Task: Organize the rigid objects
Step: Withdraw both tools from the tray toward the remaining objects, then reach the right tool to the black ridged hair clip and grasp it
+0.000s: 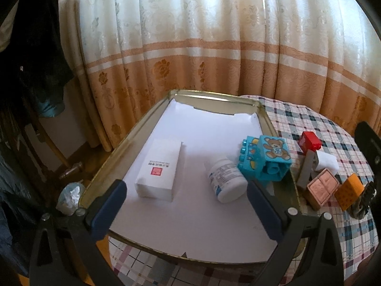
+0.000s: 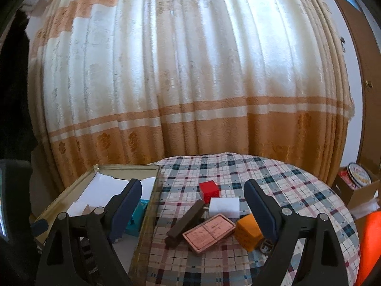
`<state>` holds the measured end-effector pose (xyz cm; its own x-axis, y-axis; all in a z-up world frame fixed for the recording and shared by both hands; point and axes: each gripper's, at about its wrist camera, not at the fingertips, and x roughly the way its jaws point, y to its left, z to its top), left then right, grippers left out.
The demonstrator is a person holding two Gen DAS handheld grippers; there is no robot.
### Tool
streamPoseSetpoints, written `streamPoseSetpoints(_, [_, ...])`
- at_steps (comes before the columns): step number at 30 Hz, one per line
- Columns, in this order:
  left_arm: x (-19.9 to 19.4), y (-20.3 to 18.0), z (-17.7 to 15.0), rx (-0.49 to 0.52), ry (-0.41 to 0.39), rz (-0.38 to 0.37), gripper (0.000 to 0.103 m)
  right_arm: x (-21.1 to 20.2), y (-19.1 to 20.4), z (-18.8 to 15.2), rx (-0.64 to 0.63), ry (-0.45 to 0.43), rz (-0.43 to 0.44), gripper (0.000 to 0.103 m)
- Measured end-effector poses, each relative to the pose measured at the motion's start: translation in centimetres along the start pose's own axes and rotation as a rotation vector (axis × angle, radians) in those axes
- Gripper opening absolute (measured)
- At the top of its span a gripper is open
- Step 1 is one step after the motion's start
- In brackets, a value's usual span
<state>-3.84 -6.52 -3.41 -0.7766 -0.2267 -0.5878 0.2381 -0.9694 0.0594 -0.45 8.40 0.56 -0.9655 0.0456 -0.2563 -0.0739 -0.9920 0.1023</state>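
In the left wrist view, the left gripper (image 1: 188, 205) hangs at the bottom of the frame over the tray (image 1: 152, 112), its jaws spread wide and pinching nothing. In the tray, centre frame, lie a white box (image 1: 159, 169), a bottle (image 1: 226, 181) on its side and a blue bear block (image 1: 264, 159); right of the tray, on the plaid cloth (image 1: 297, 116), wait a red block (image 1: 309, 140), a white block (image 1: 327, 162), a pink box (image 1: 321, 188) and an orange block (image 1: 348, 190). In the right wrist view, the right gripper (image 2: 193, 207) is spread just as wide and empty, framing that cluster at lower centre: red block (image 2: 209, 190), white block (image 2: 223, 206), dark bar (image 2: 185, 219), pink box (image 2: 209, 232), orange block (image 2: 247, 230). The next pick is probably from this cluster; taking an outer piece squarely across flat faces, clear of its neighbours, should keep the others from being nudged.
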Motion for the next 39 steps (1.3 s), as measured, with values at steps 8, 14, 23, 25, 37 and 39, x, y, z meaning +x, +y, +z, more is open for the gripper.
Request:
streamPoseSetpoints(8, [-0.6, -0.3, -0.1, 0.005, -0.026, 0.008, 0.102, -0.4, -1.6, -0.1, 0.006, 0.016, -0.040, 0.089])
streamPoseSetpoints(14, [-1.0, -1.2, -0.3, 0.022, -0.030, -0.022, 0.102, 0.4, -2.8, 0.0, 0.058, 0.057, -0.051, 0.089])
streamPoseSetpoints(23, [-1.7, -2.9, -0.6, 0.071, -0.039, -0.046, 0.102, -0.2, -5.5, 0.1, 0.059, 0.068, -0.130, 0.089])
streamPoseSetpoints(25, [-1.8, -3.1, -0.6, 0.080, -0.040, -0.043, 0.102, -0.2, -5.8, 0.3, 0.020, 0.061, -0.172, 0.089])
streamPoseSetpoints(37, [-1.9, -4.0, -0.8, 0.113, -0.033, -0.051, 0.102, 0.3, -11.7, 0.4, 0.081, 0.136, -0.264, 0.089])
streamPoseSetpoints(39, [-2.0, -4.3, -0.9, 0.111, -0.022, -0.074, 0.102, 0.3, -13.1, 0.3, 0.149, 0.155, -0.243, 0.089])
